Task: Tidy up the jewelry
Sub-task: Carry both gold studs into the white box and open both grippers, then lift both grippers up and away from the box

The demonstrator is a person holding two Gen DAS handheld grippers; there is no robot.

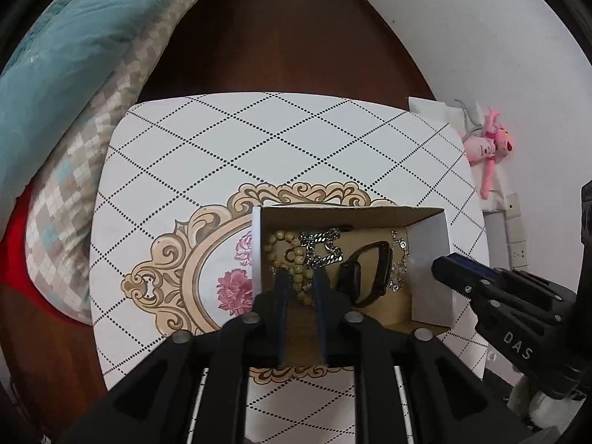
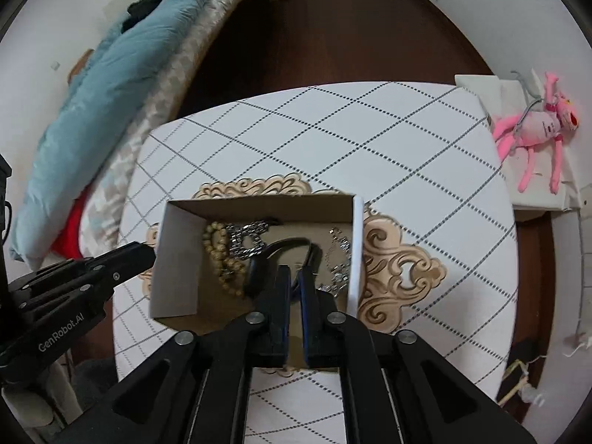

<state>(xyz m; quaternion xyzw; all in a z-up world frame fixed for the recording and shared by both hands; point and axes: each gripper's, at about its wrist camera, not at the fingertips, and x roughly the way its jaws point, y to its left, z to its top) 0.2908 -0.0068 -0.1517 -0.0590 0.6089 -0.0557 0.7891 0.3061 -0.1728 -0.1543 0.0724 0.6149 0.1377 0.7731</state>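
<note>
Jewelry sits in an open cardboard box on the patterned counter: beaded bracelet, silver chain, black smartwatch. Left hand-held gripper hovers slightly parted, empty, above the beads. Right hand-held gripper hovers narrowly parted over the smartwatch, gripping nothing.

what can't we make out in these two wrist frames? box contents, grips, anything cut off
- Bead bracelet: left wrist view, its near end is behind the left gripper.
- Black watch: right wrist view, part of the strap is behind the right gripper; whether the fingers pinch it can't be told.
- Thin chain: right wrist view, blurred, links unreadable.
- Cardboard box: near wall hidden by gripper bodies in both views.
</note>
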